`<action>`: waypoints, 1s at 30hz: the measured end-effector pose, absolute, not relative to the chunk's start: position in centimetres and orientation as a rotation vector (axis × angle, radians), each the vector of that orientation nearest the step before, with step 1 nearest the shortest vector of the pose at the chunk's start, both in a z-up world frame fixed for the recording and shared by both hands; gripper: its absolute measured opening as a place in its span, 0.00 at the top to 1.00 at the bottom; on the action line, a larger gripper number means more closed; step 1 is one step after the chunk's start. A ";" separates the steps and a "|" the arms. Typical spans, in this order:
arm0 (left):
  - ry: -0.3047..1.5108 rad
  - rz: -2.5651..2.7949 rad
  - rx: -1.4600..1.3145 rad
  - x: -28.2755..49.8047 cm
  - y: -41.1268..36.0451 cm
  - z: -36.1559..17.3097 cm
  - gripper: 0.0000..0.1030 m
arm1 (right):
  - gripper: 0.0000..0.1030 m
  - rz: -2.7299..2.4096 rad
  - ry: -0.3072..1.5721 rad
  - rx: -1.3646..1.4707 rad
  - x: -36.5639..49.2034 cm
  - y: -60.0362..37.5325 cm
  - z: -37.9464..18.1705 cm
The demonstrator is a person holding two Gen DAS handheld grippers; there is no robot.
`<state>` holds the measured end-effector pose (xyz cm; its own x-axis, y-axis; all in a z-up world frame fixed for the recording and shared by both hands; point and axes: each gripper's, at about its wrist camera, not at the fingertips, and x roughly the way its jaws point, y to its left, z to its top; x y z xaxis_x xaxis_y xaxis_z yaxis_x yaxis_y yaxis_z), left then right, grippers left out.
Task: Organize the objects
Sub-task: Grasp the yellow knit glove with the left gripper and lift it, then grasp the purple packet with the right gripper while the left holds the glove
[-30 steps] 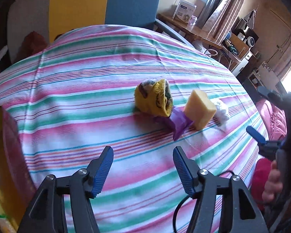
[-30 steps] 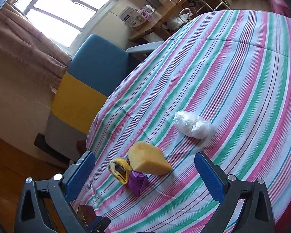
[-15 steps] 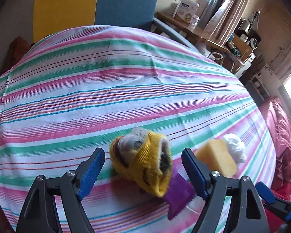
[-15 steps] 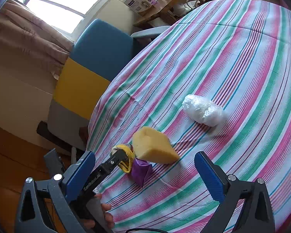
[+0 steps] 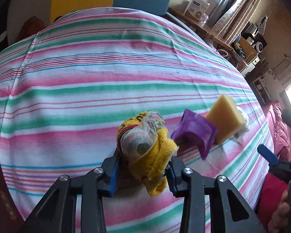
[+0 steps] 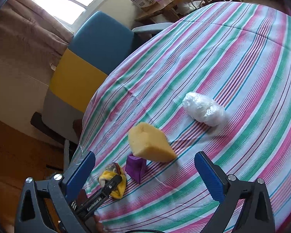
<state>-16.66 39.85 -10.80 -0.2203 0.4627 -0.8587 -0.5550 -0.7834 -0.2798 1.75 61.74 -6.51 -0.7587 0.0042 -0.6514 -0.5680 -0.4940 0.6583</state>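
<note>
1. While its jaws had just been closing, the left gripper (image 5: 143, 167) pinched the yellow sock bundle (image 5: 145, 145) betw. both blue pads, pads pressing its sides; bundle sat low over the striped tablecloth (image 5: 87, 81).
2. Just right of the bundle lay a purple packet (image 5: 196, 134), touching a yellow sponge (image 5: 223, 120) propped on it at a tilt.
3. Behind the sponge, a white plastic-wrapped lump (image 6: 203, 110) lay on the cloth, near but apart.
4. Right gripper (image 6: 145, 172) hung w/ fingers spread wide, nothing betw. them, above the cloth near the sponge.
5. Beyond the table edge stood a blue & yellow chair (image 6: 91, 54).
</note>
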 end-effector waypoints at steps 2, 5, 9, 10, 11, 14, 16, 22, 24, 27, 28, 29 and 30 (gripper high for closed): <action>0.173 2.047 -1.376 -14.7 39.2 -10.8 0.63 | 0.00 2.315 1.299 -0.898 1.0 61.2 -6.6; 0.242 2.031 -1.345 -11.6 38.4 -10.5 0.63 | 0.00 2.337 1.224 -0.969 0.1 60.3 -6.8; 0.243 2.015 -1.322 -8.5 36.9 -10.3 0.63 | 0.00 2.381 1.090 -1.024 -0.6 59.1 -6.5; 0.244 2.018 -1.310 -7.9 36.5 -10.3 0.63 | 0.00 2.396 1.062 -1.038 -0.8 58.7 -6.4; 0.246 2.022 -1.295 -7.3 36.1 -10.3 0.64 | 0.01 2.412 1.026 -1.055 -1.0 58.3 -6.4; 0.256 2.029 -1.242 -6.1 35.3 -10.4 0.64 | 0.06 2.462 0.898 -1.111 -1.9 56.7 -6.1; 0.242 2.025 -1.230 -5.9 35.0 -10.4 0.64 | 0.15 2.490 0.816 -1.162 -2.5 55.6 -6.2; 0.210 2.008 -1.212 -6.0 34.6 -10.6 0.64 | 0.29 2.564 0.616 -1.312 -4.7 52.7 -6.7; 0.191 2.002 -1.212 -5.9 34.3 -10.7 0.64 | 0.29 2.585 0.498 -1.354 -6.0 51.8 -6.8; 0.202 2.002 -1.198 -5.8 34.4 -10.7 0.64 | 0.29 2.601 0.333 -1.430 -8.6 51.1 -7.1; 0.198 2.001 -1.200 -5.9 34.4 -10.6 0.64 | 0.28 2.598 0.268 -1.461 -9.6 50.9 -7.4; 0.195 2.000 -1.202 -5.7 34.2 -10.6 0.64 | 0.28 2.592 0.198 -1.498 -10.5 50.7 -7.7; 0.193 2.000 -1.203 -5.7 34.2 -10.6 0.64 | 0.27 2.581 0.129 -1.529 -11.3 50.6 -8.1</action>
